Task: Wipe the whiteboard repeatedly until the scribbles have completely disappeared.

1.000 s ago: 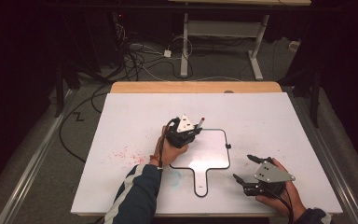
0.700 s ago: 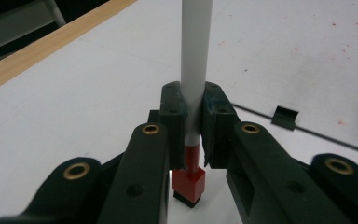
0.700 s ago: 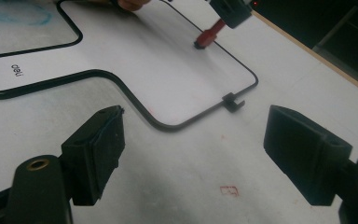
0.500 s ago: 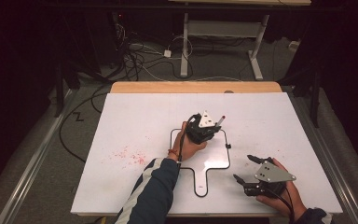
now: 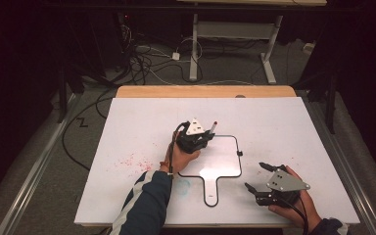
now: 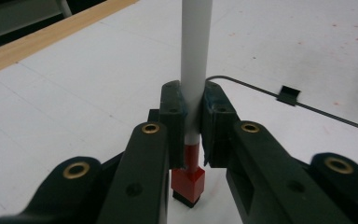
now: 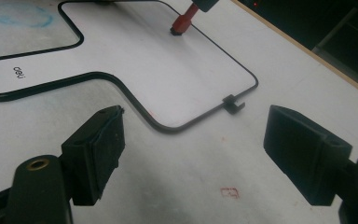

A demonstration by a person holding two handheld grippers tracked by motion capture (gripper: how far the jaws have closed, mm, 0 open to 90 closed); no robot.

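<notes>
we see the left gripper (image 5: 201, 136) over the upper left part of a small whiteboard (image 5: 223, 161) with a black rim and a handle, lying on the white table (image 5: 127, 132). its jaws are clamped on a white marker (image 6: 196, 60), which stands upright with its red end (image 6: 188, 182) down at the board. the right gripper (image 5: 262, 177) rests on the table just right of the board's handle, jaws wide apart, gripping nothing. faint red specks (image 5: 132, 160) mark the table left of the board.
</notes>
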